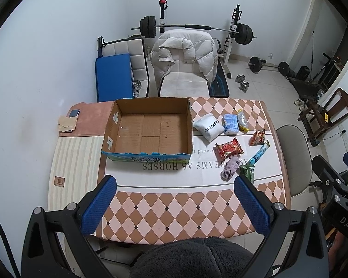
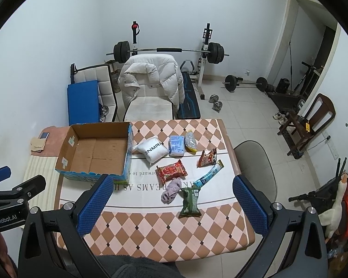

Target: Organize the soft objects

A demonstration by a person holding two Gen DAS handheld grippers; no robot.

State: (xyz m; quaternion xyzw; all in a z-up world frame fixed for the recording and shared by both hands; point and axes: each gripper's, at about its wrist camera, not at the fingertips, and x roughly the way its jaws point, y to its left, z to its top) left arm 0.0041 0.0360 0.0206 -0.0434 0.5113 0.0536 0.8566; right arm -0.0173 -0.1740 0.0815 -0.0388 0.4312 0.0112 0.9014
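Observation:
An open, empty cardboard box [image 1: 148,129] sits on the table's left half; it also shows in the right wrist view [image 2: 97,153]. Right of it lie soft packs: a white pouch [image 2: 152,151], a blue-white pack [image 2: 176,146], a clear beaded bag [image 2: 190,140], a red snack bag [image 2: 171,170], a small red-orange bag [image 2: 207,158], a blue tube [image 2: 207,175], a green bag [image 2: 189,202] and a lilac cloth [image 2: 171,190]. My left gripper [image 1: 175,185] is open and empty, high above the table's near edge. My right gripper [image 2: 174,185] is open and empty, above the near edge.
The table [image 1: 174,210] has a checked cloth. A phone and tissues [image 1: 69,120] lie at its far left. A chair with a white jacket [image 1: 185,62] stands behind, a grey chair [image 1: 294,157] to the right. Gym weights [image 1: 264,64] lie on the floor.

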